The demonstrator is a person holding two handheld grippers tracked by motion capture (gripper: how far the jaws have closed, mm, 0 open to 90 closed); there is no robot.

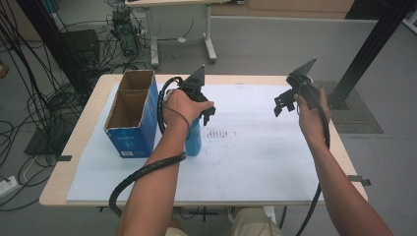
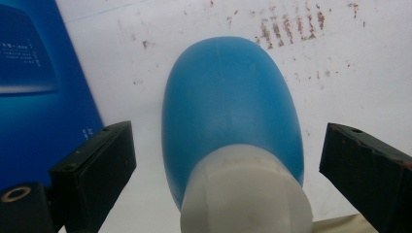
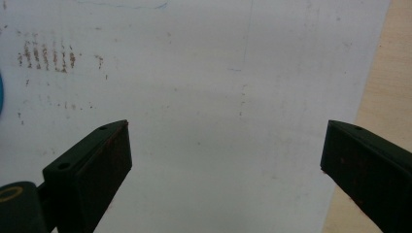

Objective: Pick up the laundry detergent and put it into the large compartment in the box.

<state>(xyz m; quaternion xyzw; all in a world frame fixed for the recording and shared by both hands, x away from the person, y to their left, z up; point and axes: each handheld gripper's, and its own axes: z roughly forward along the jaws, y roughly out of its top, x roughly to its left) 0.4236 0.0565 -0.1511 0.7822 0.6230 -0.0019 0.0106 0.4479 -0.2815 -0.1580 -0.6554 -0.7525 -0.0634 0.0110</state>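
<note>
one blue bottle [image 2: 232, 102] with a white cap [image 2: 247, 194] stands upright on the white sheet [image 1: 255, 147], just beside the open blue cardboard box [image 1: 132, 114] at the left of the table [image 1: 88, 132]. in the left gripper view you look down on it from above: the cap sits between your two black jaws, and bare sheet shows on both sides of it, so the jaws are spread wide and touch nothing. your left gripper [image 1: 199, 105] hangs right over the bottle in the high view, with your left hand [image 1: 179, 105] wrapped round its handle.

this reads as the approach to a grasp, not the grasp itself. the likely aim is to pick the bottle up, and the two-celled box next to it looks like the place it would go, though that is a guess. the next move calls for you to lower the left gripper until the jaws flank the cap or the neck under it, keep the bottle centred, then close squarely. the rounded shoulder is smooth, so a pinch there could slip; the cap gives a straighter hold. mind the box wall near the left jaw.

your right gripper [image 1: 290, 98] is held up over the right part of the sheet, well apart from the bottle, jaws wide open and holding nothing, above faint brown smudges [image 3: 46, 54].
</note>
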